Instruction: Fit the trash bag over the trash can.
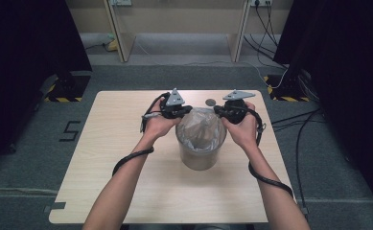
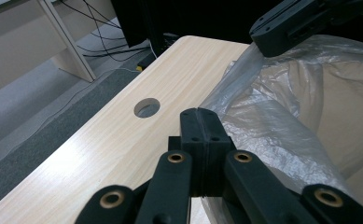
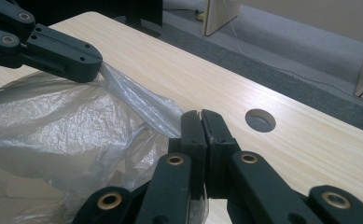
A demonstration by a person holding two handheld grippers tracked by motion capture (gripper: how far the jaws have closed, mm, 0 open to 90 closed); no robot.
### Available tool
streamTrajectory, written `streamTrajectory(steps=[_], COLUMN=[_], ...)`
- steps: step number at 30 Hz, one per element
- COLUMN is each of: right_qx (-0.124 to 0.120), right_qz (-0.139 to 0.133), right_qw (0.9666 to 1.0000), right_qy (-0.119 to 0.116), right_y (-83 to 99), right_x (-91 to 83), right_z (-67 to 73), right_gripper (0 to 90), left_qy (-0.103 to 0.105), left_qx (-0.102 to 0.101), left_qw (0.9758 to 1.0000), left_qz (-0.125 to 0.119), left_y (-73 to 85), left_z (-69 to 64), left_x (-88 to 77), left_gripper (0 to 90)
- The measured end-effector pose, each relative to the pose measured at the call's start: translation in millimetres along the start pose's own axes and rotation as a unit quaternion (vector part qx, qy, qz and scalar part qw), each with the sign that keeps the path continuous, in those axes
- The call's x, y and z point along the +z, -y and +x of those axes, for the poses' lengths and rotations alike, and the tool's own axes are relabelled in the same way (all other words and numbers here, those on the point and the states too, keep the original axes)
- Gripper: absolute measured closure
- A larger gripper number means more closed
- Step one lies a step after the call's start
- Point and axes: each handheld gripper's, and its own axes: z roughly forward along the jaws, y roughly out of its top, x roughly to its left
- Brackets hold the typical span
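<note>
The left gripper's [image 2: 201,116] fingers [image 2: 191,128] are pressed together on the edge of a clear plastic bag [image 2: 282,121], the film pinched between them at the bag's left rim. The right gripper's [image 3: 201,116] fingers [image 3: 216,133] are likewise closed tight on the same bag's opposite edge, a stretched fold of film running from them toward the other gripper. In the high view the left gripper [image 1: 186,111] and right gripper [image 1: 217,110] sit on either side of the bag's mouth [image 1: 202,125], each carrying a grey three-cornered plate on top, with the film drawn taut between them.

The bag lines a round grey bin [image 1: 201,155] that stands upright near the middle of the worktop [image 1: 122,143], its film draped over the rim. The person's left hand [image 1: 159,125] and right hand [image 1: 241,128] wrap the gripper bodies, forearms coming in from the near edge, a black cable looping from each wrist.

The worktop is pale wood grain with a round hole [image 1: 210,102] just beyond the bin, between the two grippers. Grey carpet surrounds it, with cables trailing on the floor to the right.
</note>
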Motion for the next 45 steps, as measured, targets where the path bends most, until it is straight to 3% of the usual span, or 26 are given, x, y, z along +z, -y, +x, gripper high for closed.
streamTrajectory(steps=[23, 35, 45], right_qx=[0.009, -0.007, -0.002], right_qz=[0.004, 0.011, 0.014], right_qw=[0.9999, 0.9998, 0.9998], right_qy=[0.004, 0.016, 0.011], right_y=[2.9, 3.7, 12.6], right_x=[3.6, -4.0, -12.7], right_z=[-6.9, -7.6, -11.6], right_gripper=[87.0, 81.8, 82.6], left_qy=[-0.006, -0.017, -0.019], left_qx=[-0.032, -0.022, -0.019], left_qw=[0.9994, 0.9996, 0.9996], left_qz=[-0.007, -0.003, -0.003], left_y=[-0.4, -2.0, -3.2], left_z=[4.6, 2.1, 1.5], left_x=[8.3, 9.6, 11.4], left_gripper=[90.0, 90.0, 90.0])
